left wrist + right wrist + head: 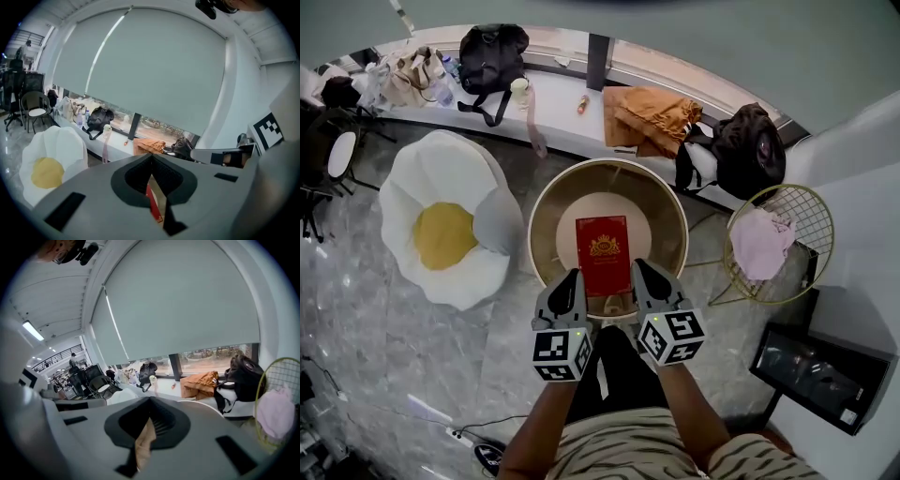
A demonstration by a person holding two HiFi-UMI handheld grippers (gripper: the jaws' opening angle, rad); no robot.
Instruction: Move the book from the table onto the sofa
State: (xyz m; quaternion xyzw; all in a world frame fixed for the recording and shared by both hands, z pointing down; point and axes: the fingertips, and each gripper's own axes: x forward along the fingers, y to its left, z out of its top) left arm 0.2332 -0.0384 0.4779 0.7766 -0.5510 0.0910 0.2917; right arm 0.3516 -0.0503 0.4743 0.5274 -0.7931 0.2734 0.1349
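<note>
A red book (603,253) with a gold emblem lies flat on the round gold-rimmed table (546,216). The white sofa seat with a yellow centre (441,220) stands left of the table. My left gripper (575,278) hangs shut by the book's near left corner. My right gripper (639,269) is shut by its near right corner. Neither holds anything. In the left gripper view the shut left gripper (152,158) shows a strip of the red book (153,206) below it, with the sofa seat (49,159) at the left. The right gripper (151,402) shows only tan tabletop through the gap.
A gold wire chair (780,242) with a pink cloth stands right of the table. The window ledge (553,108) behind carries a black bag (490,56), an orange garment (652,117) and a dark backpack (750,145). A black screen (820,375) lies at the lower right.
</note>
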